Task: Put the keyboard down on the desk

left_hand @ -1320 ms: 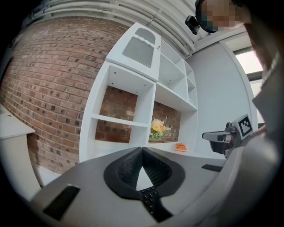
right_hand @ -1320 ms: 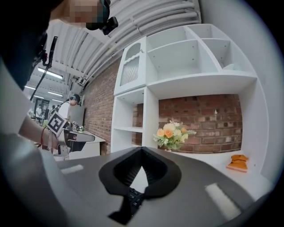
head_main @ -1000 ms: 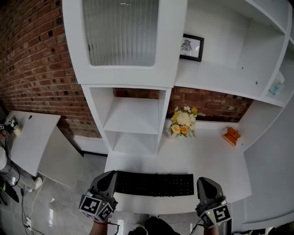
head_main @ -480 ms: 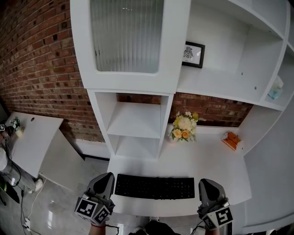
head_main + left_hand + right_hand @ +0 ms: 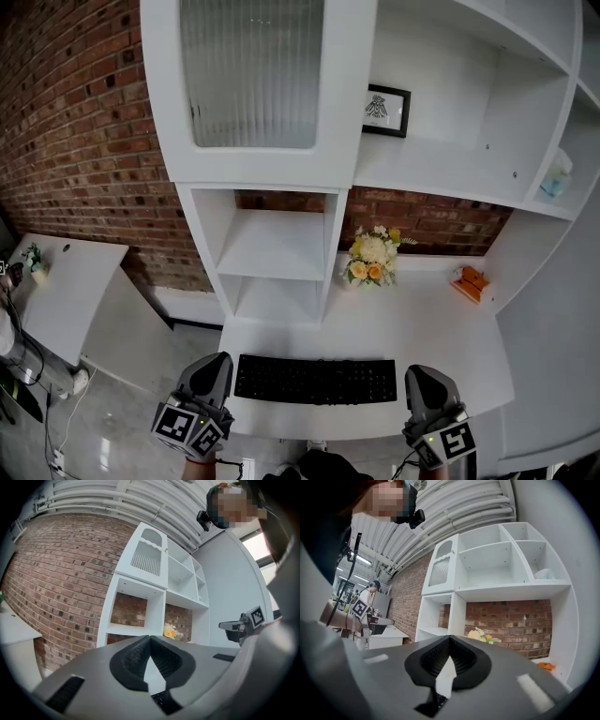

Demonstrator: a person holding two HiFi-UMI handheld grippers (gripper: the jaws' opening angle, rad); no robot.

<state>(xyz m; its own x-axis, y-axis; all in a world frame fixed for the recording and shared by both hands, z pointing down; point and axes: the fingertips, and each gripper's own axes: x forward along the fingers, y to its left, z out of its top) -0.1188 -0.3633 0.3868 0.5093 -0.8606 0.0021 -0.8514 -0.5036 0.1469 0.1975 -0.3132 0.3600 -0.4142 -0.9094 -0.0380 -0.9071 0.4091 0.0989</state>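
White desk top (image 5: 450, 347) built into a white shelf unit (image 5: 272, 246), against a red brick wall (image 5: 75, 141), carries the flat black rectangular keyboard (image 5: 315, 380). It lies key-side up close to the desk's front edge. Its long axis runs left to right, parallel to that edge, with its back edge towards the shelves. Any lettering on the keys is too small to read.

At its left end the grey left gripper (image 5: 219, 364) sits just beside the keyboard's short side; whether it touches cannot be told. The left gripper view shows its ribbed black pads (image 5: 137, 657) pressed together at the tips with nothing pinched, and a few keys show below them. The grey right gripper (image 5: 420, 377) stands a little apart from the keyboard's right end, its jaws likewise closed tip to tip on nothing. Each gripper carries a cube of black-and-white square markers.

Farther back on the desk stand a cream and yellow flower bunch (image 5: 371, 258) and a small orange object (image 5: 470, 279). On a shelf above leans a black-framed picture (image 5: 386, 110) with a dark motif and a caption too small to read
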